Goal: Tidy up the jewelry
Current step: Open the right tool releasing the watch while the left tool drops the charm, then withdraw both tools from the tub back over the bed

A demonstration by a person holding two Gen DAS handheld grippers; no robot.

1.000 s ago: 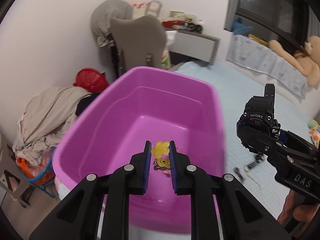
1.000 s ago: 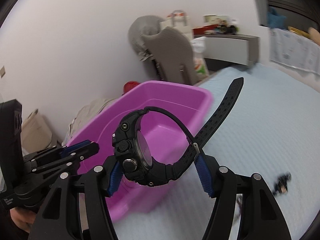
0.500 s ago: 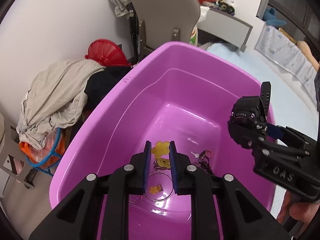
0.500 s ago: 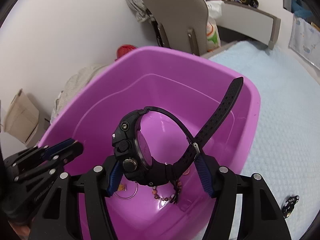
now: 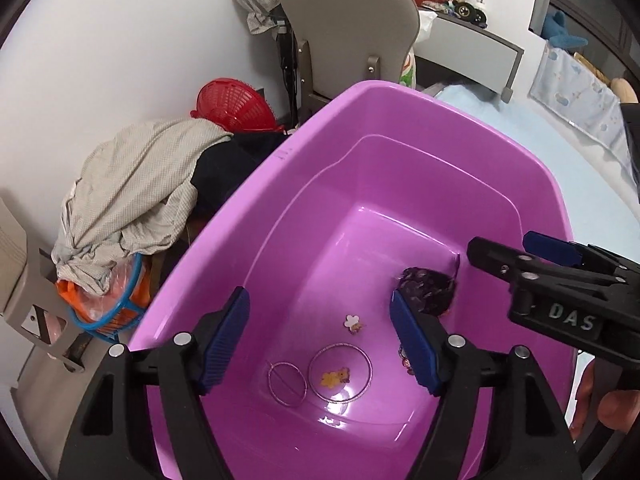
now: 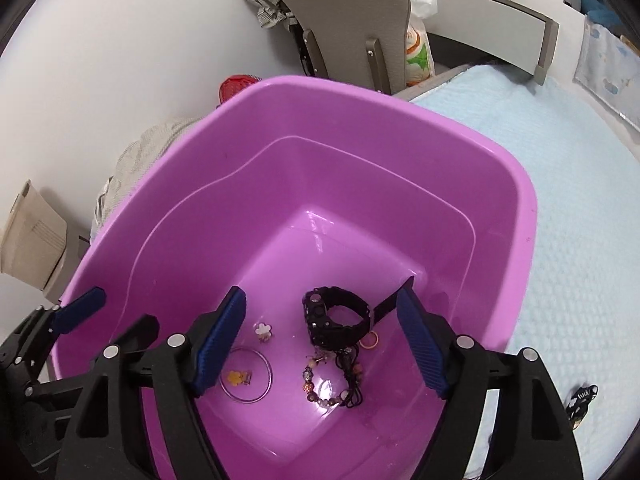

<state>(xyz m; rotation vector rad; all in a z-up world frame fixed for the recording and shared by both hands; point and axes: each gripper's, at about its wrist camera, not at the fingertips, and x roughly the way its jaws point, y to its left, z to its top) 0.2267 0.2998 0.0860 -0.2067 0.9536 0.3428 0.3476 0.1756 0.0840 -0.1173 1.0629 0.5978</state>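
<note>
A purple plastic tub [image 5: 400, 112] [image 6: 360, 92] stands on a light blue bed. On its floor lie a black sport watch [image 6: 336, 320] [image 5: 428, 292], thin bangles [image 5: 340, 372] [image 6: 248, 376], a small flower charm [image 5: 353, 323] [image 6: 263, 330], a yellow bear charm [image 5: 334, 378], a beaded bracelet [image 6: 320, 384] and a small pink ring [image 6: 370, 340]. My left gripper [image 5: 320, 344] hangs open and empty over the tub. My right gripper [image 6: 320, 344] is also open and empty above the watch; it also shows in the left wrist view [image 5: 560, 280].
A grey chair [image 5: 348, 32] stands behind the tub. A pile of clothes [image 5: 132, 192] over an orange and blue basket and a red basket [image 5: 232, 104] lie on the floor at left. A small black item [image 6: 582, 398] lies on the bed at right.
My right gripper opened and the black watch dropped onto the tub floor. My left gripper opened and let go of the yellow charm. Both grippers moved further over the tub.
</note>
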